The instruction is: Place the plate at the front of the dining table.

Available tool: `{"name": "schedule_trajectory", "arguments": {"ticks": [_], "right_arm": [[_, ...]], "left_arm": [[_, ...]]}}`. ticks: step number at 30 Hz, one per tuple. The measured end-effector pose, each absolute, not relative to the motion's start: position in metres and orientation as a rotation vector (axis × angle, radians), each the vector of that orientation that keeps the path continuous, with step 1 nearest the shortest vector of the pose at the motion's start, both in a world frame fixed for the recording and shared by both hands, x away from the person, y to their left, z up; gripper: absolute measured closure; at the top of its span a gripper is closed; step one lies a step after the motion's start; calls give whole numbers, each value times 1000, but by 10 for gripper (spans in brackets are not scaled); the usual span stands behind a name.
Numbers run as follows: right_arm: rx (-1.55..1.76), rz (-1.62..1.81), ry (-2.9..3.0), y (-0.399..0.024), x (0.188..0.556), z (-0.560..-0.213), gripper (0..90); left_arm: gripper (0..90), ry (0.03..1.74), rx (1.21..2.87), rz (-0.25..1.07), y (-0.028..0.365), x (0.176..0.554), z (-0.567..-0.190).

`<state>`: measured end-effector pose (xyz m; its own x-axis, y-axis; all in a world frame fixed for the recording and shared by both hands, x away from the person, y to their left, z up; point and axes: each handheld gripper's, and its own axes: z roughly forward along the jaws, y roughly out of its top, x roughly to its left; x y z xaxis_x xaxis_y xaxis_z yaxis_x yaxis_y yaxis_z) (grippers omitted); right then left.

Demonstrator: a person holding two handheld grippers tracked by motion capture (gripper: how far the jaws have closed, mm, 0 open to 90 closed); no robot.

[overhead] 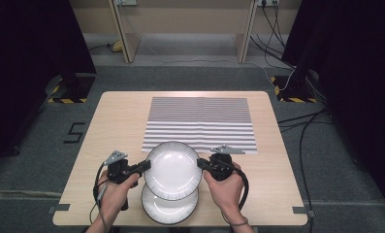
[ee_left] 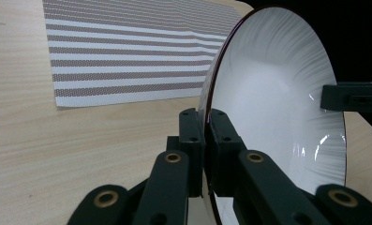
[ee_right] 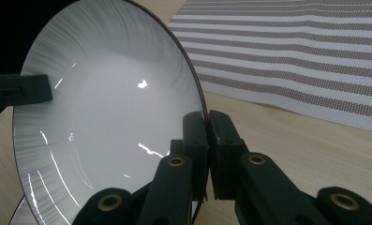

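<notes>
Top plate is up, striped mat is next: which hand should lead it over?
Probably neither alone. The left gripper and right gripper each clamp opposite rims of the upper plate, above the lower plate. The striped mat lies straight ahead, so both move together.

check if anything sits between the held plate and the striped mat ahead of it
Nothing visible does. The upper plate, clamped at opposite rim edges by the left tool and right tool, already overlaps the striped mat's near edge, and the mat is bare. A second plate lies beneath.

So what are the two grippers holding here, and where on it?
Both hold the upper plate by its rim: the left gripper is shut on the left edge, the right gripper on the right edge, above the second plate.
</notes>
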<state>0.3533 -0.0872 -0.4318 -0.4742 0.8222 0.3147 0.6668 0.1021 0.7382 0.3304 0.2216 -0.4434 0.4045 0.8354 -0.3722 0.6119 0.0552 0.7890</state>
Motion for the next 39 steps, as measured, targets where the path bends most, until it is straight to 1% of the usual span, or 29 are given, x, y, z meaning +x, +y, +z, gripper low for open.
{"name": "schedule_trajectory", "arguments": {"ticks": [39], "right_arm": [[1512, 1323, 2078, -112, 385, -411, 863]], "left_arm": [[851, 1222, 1640, 285, 196, 380, -426]]}}
